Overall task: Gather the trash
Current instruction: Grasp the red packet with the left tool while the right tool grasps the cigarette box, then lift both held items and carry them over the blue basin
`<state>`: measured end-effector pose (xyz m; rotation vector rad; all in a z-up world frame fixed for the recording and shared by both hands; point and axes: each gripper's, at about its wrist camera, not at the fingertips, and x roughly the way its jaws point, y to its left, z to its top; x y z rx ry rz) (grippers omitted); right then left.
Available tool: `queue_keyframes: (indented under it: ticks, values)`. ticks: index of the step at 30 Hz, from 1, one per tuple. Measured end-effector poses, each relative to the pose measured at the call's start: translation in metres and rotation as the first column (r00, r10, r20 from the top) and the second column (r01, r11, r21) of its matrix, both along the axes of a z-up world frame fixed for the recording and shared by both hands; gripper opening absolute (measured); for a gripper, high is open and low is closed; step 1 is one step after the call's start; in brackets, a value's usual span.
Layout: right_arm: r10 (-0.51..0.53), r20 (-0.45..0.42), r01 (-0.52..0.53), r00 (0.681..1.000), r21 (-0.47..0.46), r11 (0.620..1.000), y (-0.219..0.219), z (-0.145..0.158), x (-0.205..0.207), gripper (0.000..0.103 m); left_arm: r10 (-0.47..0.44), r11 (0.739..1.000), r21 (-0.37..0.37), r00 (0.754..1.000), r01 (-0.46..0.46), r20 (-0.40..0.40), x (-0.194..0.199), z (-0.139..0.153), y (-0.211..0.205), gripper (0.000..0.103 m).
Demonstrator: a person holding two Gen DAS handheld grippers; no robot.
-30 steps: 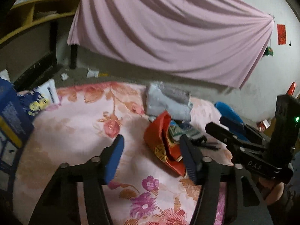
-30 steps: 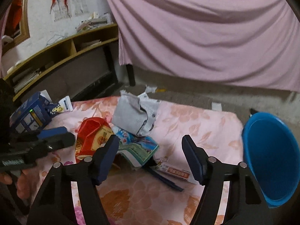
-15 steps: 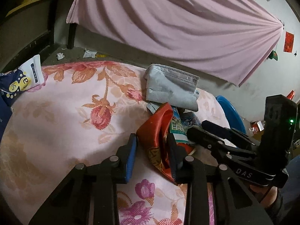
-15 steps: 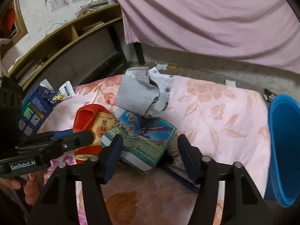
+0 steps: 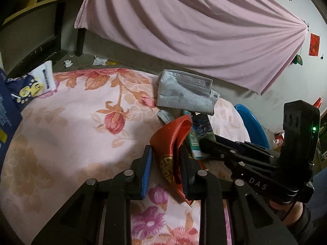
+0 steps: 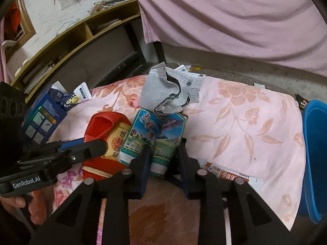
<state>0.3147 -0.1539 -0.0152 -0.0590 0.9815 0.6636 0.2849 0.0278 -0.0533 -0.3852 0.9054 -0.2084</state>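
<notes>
A red and gold paper packet point(image 5: 171, 143) lies on the flowered cloth; my left gripper point(image 5: 166, 159) is shut on it. It also shows in the right wrist view point(image 6: 106, 140), with the left gripper point(image 6: 85, 149) on it. A blue-green printed carton point(image 6: 157, 138) lies bent beside it; my right gripper point(image 6: 163, 159) is shut on its right half. The carton also shows in the left wrist view point(image 5: 199, 134). A crumpled grey face mask point(image 5: 184, 94) lies behind them and shows in the right wrist view point(image 6: 163, 94).
A blue bin point(image 6: 314, 159) stands at the right edge of the cloth point(image 6: 245, 122). A flat red-white wrapper point(image 6: 231, 174) lies near my right fingers. A dark blue box point(image 6: 38, 120) and a small packet point(image 5: 30, 85) are at the left. Paper scraps point(image 5: 98, 61) lie on the floor.
Both grippers moved forward and closed: the left onto the red packet, the right onto the blue-green carton, which has folded between the fingers.
</notes>
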Motion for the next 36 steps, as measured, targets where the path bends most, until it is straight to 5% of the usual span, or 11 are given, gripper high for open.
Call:
queue_keyframes:
  ticks: [12,21,29,36]
  values:
    - [-0.023,0.103,0.013,0.994,0.090,0.996,-0.013,0.025,-0.037,0.008,0.064,0.998,0.015,0.995,-0.066,0.082,-0.037,0.020,0.018,0.021]
    - [-0.097,0.312,0.019,0.945,0.243,0.970,-0.043,0.064,-0.077,0.008,0.077,0.996,0.032,0.960,-0.088,0.269,-0.063,0.052,0.002,0.021]
    - [-0.208,0.556,0.010,0.805,0.338,0.941,-0.070,0.120,-0.108,0.008,0.034,0.996,0.061,0.877,-0.072,0.479,-0.071,0.103,-0.035,0.021]
    - [-0.316,0.685,0.043,0.656,0.384,0.922,-0.096,0.153,-0.121,0.008,-0.018,0.994,0.088,0.742,-0.056,0.670,-0.077,0.155,-0.074,0.021]
